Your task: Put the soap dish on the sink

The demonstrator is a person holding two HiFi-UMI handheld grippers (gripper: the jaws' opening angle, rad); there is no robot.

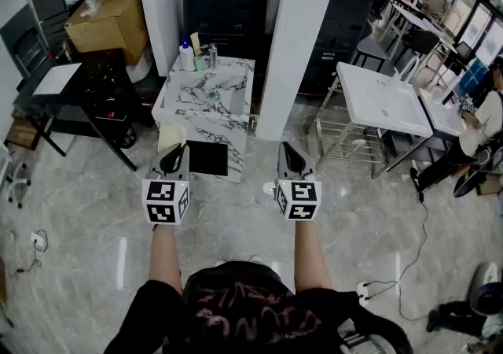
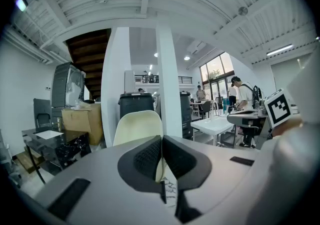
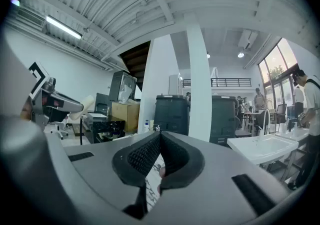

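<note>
In front of the marbled white sink (image 1: 179, 102), the left tongs (image 1: 174, 153) pinch a cream plastic soap dish (image 1: 170, 138) by its rim (right tongs (image 1: 291, 153) closed, empty), so a jolt could slip it.

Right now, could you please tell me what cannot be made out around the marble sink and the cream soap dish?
1. Cream rounded soap dish: in the left gripper view, its lower part is hidden behind the shut jaws of the left gripper.
2. White marble sink: in the left gripper view, only a sliver shows below the jaws.
3. Bottles at the sink's back edge: in the head view, too small to read or identify.
</note>
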